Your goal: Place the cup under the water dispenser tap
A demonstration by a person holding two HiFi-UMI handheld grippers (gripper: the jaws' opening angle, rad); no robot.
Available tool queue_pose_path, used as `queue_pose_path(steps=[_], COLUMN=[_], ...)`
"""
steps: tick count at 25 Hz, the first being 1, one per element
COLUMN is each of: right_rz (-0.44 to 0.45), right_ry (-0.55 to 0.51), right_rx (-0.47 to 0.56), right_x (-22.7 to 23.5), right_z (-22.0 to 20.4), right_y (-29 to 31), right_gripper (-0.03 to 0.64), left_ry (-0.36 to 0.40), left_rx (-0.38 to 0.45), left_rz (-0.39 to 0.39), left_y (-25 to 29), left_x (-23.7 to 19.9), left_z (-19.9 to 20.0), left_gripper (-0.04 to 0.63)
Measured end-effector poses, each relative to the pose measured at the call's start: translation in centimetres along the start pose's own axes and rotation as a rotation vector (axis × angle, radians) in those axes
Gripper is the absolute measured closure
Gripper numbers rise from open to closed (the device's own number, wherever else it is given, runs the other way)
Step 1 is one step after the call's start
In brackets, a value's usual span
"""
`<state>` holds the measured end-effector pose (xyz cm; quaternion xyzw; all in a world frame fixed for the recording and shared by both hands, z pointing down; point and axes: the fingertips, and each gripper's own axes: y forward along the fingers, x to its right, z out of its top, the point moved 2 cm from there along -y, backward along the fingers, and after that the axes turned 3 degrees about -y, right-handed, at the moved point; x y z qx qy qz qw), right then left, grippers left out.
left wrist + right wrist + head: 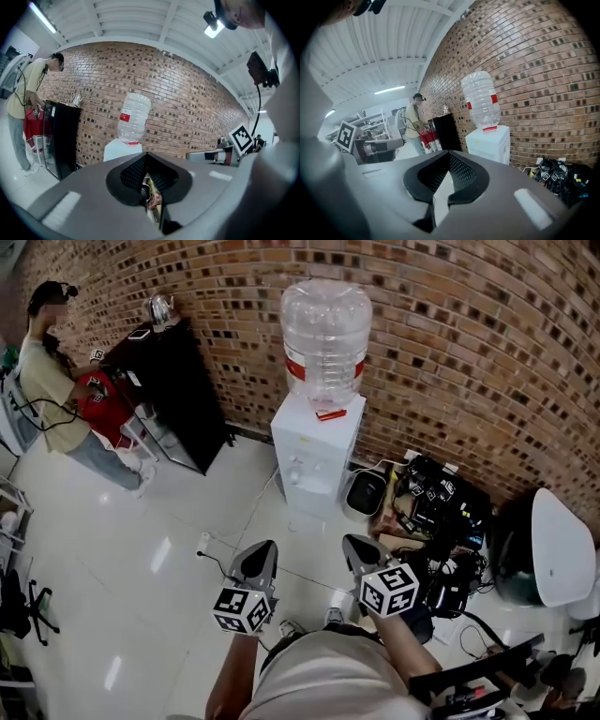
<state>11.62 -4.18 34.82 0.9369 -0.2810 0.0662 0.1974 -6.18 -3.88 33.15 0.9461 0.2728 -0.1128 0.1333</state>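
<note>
The white water dispenser (pixel 317 451) stands against the brick wall with a clear, empty-looking bottle (pixel 325 338) on top; its taps face me. No cup shows in any view. My left gripper (pixel 262 551) and right gripper (pixel 354 549) are side by side above the floor, a short way in front of the dispenser and pointing toward it. Both are shut with nothing held. The left gripper view has its jaws (pixel 146 157) closed below the dispenser (pixel 123 149). In the right gripper view the closed jaws (pixel 450 153) sit left of the dispenser (pixel 491 143).
A black cabinet (pixel 173 390) stands left of the dispenser, with a person (pixel 61 395) beside it. Right of the dispenser lie a small black bin (pixel 366 491), a heap of cables and black gear (pixel 439 512) and a white shell chair (pixel 555 545). A thin cable (pixel 214 557) crosses the white floor.
</note>
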Motion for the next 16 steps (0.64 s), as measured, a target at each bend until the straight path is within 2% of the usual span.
queue_pose_path(steps=[8, 16], right_rz=[0.054, 0.063], right_ry=[-0.013, -0.022], right_rx=[-0.018, -0.014], right_x=[-0.5, -0.8], right_z=[0.2, 0.7], right_y=[0.9, 2.0], right_gripper=[0.617, 0.617], left_ry=[-0.035, -0.036], left_rx=[0.002, -0.021], left_rz=[0.047, 0.066], left_y=[-0.4, -0.6], left_x=[-0.4, -1.4], left_z=[-0.8, -1.3], left_gripper=[0.583, 0.583])
